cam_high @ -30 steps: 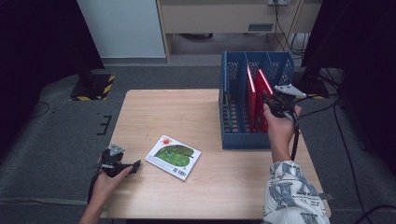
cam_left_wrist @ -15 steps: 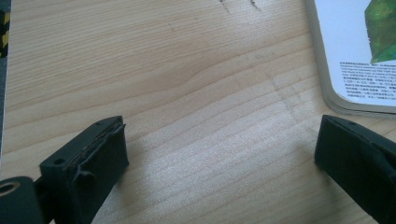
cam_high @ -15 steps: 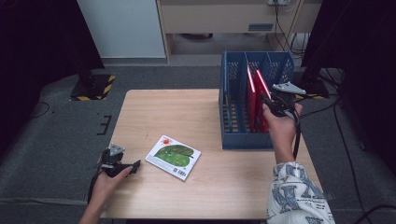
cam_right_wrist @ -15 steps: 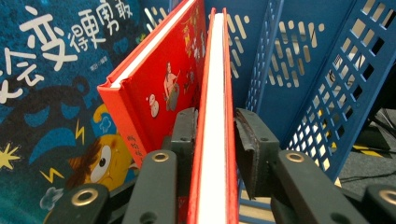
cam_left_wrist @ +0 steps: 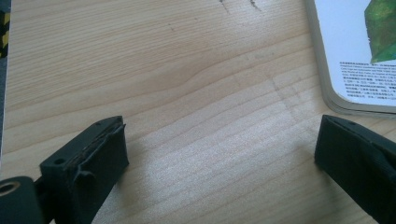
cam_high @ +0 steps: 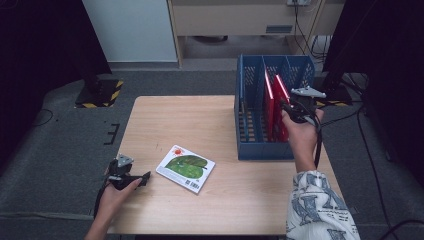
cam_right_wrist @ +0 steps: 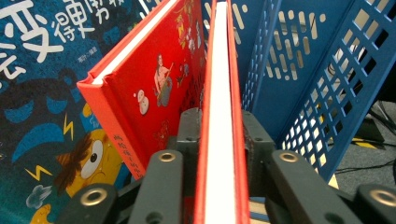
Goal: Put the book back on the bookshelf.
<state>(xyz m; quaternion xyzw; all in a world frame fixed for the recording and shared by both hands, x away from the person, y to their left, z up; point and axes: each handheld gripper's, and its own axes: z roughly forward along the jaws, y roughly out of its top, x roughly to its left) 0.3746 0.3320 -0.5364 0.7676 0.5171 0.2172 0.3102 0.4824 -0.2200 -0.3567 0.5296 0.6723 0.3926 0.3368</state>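
Note:
A red hardback book point(cam_right_wrist: 220, 93) stands upright in the blue crate point(cam_high: 250, 150), with my right gripper point(cam_right_wrist: 219, 135) shut on its near edge. Its jaws have just been closing with that book between them, and both pads press its covers. In the high view the right gripper point(cam_high: 286, 107) sits at the crate's right compartment, on the held red book point(cam_high: 281, 92). A second red book point(cam_right_wrist: 154, 79) leans just left of it. My left gripper point(cam_high: 146, 177) rests open on the table's near left; its jaws stand wide apart with bare wood between them point(cam_left_wrist: 219, 149).
A thin book with a green picture on its cover point(cam_high: 186, 167) lies flat on the wooden table point(cam_high: 200, 120), right of the left gripper; its corner point(cam_left_wrist: 355, 56) is near one jaw. A dark blue picture book point(cam_right_wrist: 42, 93) stands further left in the crate.

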